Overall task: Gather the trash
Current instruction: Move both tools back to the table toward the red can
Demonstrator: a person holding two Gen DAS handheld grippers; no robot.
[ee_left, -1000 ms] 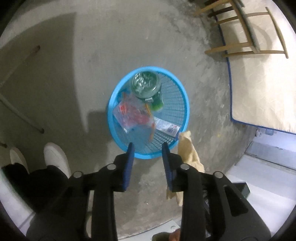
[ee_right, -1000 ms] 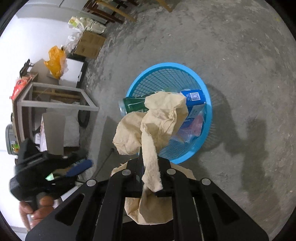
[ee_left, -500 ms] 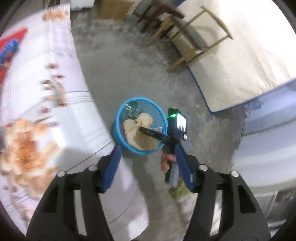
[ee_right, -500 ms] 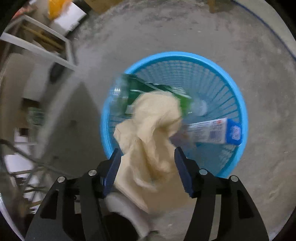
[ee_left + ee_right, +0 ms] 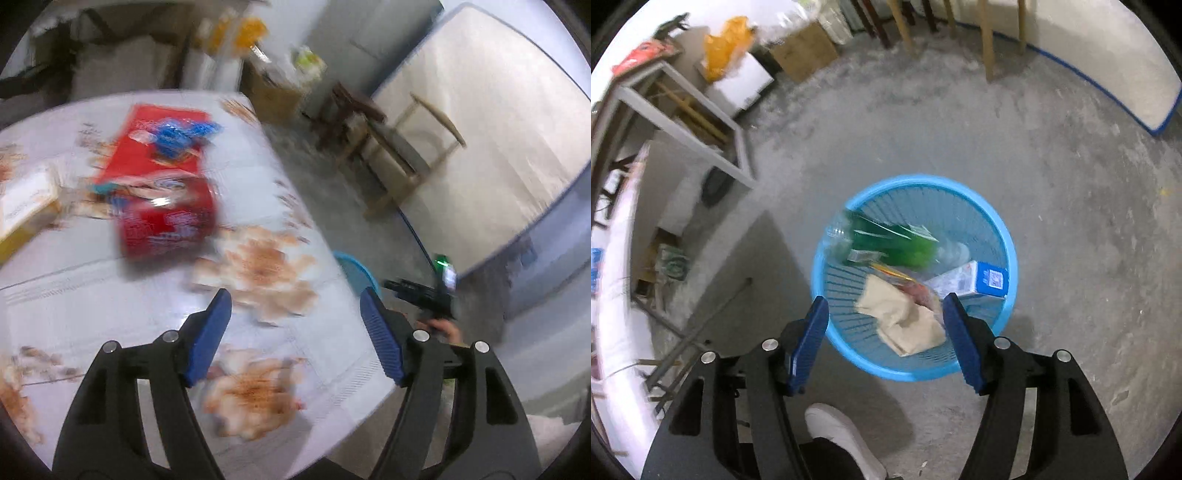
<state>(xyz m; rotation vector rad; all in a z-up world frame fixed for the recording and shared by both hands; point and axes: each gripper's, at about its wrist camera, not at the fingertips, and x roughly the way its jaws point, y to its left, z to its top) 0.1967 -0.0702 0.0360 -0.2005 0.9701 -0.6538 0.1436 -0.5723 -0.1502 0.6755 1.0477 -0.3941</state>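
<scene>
Both your grippers empty, trash lying in the basket

Left wrist: your left gripper point(image 5: 295, 301) is opening over the table point(image 5: 92, 295), red box point(image 5: 162, 192) ahead. Right wrist: your right gripper point(image 5: 882, 308) is opening, empty, above the blue basket point(image 5: 1010, 254); beige paper point(image 5: 901, 317), green bottle point(image 5: 890, 242), carton point(image 5: 971, 282) inside.

On the table point(image 5: 314, 350), the stretch from the near edge inward lies bare; a red box point(image 5: 162, 199) stands farther in, a pale box point(image 5: 26, 203) at the left edge. The bin point(image 5: 1004, 236) has an open mouth, with beige paper point(image 5: 901, 317), a green bottle point(image 5: 886, 243) and a carton point(image 5: 971, 282) crowding its bottom. Bare concrete floor point(image 5: 1071, 221) surrounds it.
</scene>
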